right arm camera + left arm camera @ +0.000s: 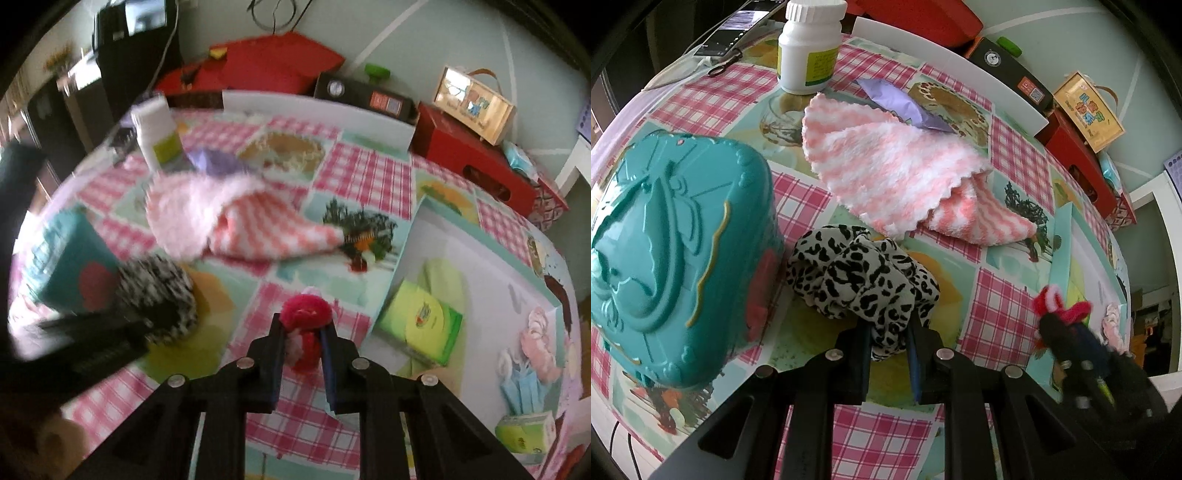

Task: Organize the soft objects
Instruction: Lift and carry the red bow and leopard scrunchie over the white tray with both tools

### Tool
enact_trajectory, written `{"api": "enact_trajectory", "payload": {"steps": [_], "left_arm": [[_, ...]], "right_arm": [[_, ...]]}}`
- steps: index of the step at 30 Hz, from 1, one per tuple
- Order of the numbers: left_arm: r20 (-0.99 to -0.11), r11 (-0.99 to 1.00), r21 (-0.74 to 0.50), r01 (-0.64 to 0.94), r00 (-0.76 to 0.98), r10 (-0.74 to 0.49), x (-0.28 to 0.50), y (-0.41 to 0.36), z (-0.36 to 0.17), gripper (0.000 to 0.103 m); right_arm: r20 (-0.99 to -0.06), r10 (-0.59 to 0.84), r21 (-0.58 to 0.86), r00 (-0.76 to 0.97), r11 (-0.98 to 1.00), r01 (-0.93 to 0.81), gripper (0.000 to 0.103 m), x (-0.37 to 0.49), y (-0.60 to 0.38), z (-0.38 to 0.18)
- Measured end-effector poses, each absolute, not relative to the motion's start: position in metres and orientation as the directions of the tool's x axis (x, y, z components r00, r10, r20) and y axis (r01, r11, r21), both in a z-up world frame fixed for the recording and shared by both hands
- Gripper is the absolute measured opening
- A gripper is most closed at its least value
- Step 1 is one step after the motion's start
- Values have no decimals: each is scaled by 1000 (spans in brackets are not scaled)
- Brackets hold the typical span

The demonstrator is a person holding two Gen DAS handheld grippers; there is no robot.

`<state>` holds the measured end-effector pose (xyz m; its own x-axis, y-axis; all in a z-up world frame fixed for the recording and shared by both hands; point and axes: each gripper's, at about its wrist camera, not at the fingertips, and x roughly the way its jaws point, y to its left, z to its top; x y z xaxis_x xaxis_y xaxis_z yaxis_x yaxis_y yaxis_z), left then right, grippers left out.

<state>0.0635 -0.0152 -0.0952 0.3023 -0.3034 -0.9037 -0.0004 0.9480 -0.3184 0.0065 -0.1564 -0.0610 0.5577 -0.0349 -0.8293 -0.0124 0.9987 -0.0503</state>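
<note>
Left gripper: pinching one leopard-print scrunchie, lying beside one teal box near the table's front edge. Right gripper: clamping one red knitted toy beside one white tray. One pink striped cloth and one white bottle are sitting toward the far edge.

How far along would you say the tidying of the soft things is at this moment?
Early. Nothing soft looks put away yet. In hand: the left gripper pinches the leopard scrunchie, the right gripper the red knitted piece. Left: the pink striped cloth, loose on the table.
</note>
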Motion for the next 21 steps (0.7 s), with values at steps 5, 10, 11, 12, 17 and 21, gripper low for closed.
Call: {"api": "enact_trajectory", "payload": {"steps": [5,10,11,12,17,21], "left_arm": [[-899,950,-311,9,322,-297,62,-18,-87,17],[-889,951,-306,45,343,-303,60,-27,-66,17],[-886,949,-311,56,344,-310,60,-29,-60,17],[-883,947,-313,65,347,-316,61,-32,-55,17],[-864,941,-298,162,373,-338,68,-59,-25,17],[-850,926,-273,260,386,-359,75,-93,-9,17]], "right_arm": [[-801,-3,-7,599,1000,-4,19,9,-163,-37],[-758,-29,2,652,999,46,19,9,-181,0],[-750,-39,6,661,998,66,19,11,-188,8],[-738,-56,9,673,996,93,19,13,-197,16],[-701,-130,20,701,979,202,19,20,-235,38],[-692,-193,29,696,955,294,19,16,-270,36]]}}
